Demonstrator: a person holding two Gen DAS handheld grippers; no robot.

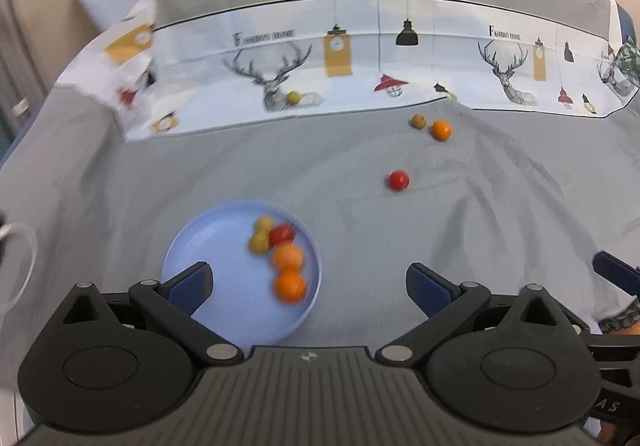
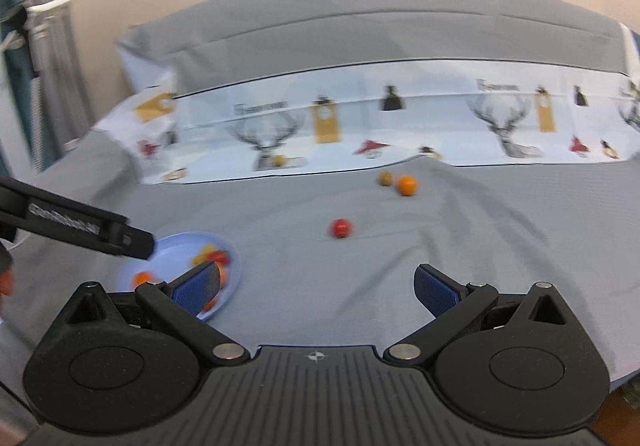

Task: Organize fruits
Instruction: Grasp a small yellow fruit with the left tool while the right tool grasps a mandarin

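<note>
Grey bedsheet fabric (image 1: 120, 185) is seen spread under a pale blue round plastic plate (image 1: 208, 246), in which five small fruits are already gathered: two yellow, one red and two orange. Four more are left out on the bed. A small red round fruit (image 1: 398, 180) lies alone near the middle, an orange round fruit (image 1: 441, 129) and a dull yellow-green fruit (image 1: 418, 121) sit just beside each other farther back, and a fourth, yellow fruit (image 1: 293, 97) rests on the white deer-print fold of bedding (image 1: 360, 57). The left gripper (image 1: 308, 286) is held over the plate's near edge with its jaws wide apart and empty; the right gripper (image 2: 316, 286) is likewise spread and empty, aimed toward the loose fruits. The red fruit appears the likely next pick. It would best be approached from above and closed on gently and squarely, since a round fruit could be nudged away on soft, creased cloth.
</note>
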